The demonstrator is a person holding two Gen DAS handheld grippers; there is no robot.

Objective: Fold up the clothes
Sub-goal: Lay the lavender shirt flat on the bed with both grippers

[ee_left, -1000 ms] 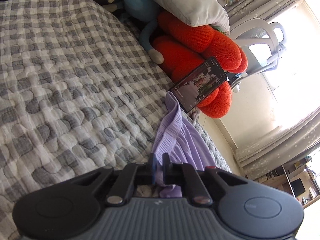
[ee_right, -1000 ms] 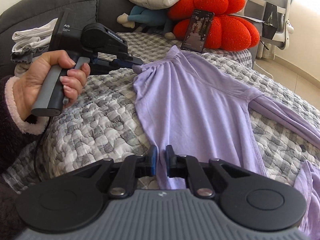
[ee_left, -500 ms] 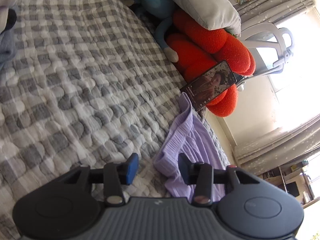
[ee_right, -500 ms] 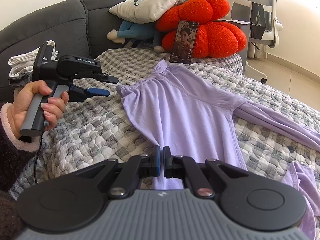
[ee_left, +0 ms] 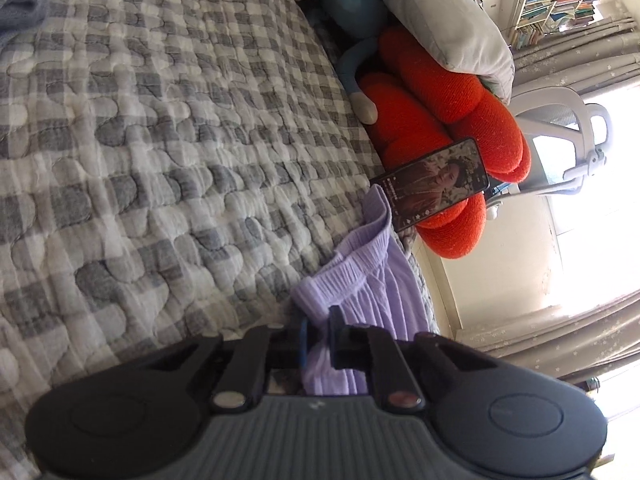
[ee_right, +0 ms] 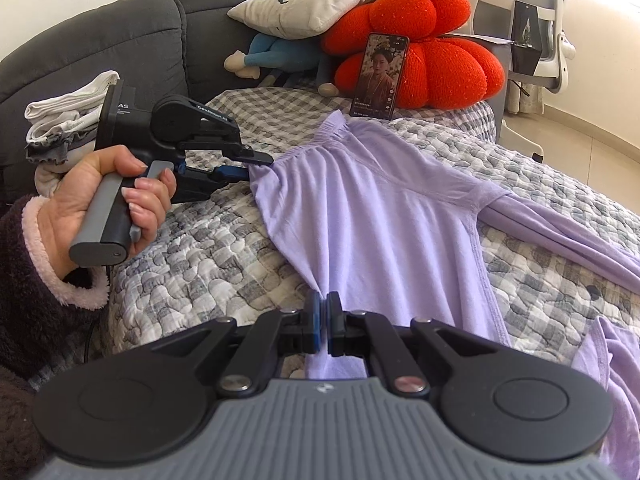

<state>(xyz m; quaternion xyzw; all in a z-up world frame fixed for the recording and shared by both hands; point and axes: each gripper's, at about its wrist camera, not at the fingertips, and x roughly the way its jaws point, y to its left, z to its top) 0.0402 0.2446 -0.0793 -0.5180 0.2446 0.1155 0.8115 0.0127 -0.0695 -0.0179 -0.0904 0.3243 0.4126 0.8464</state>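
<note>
Closing left gripper [ee_left: 318, 336] on lilac shirt [ee_right: 360, 216]

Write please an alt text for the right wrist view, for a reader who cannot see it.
A lilac top lies spread on a grey checked quilt, held at two edges: the right gripper pinches its near edge, and the left gripper, in a hand, closes on its shoulder edge. Behind, a phone leans on a red cushion.
</note>
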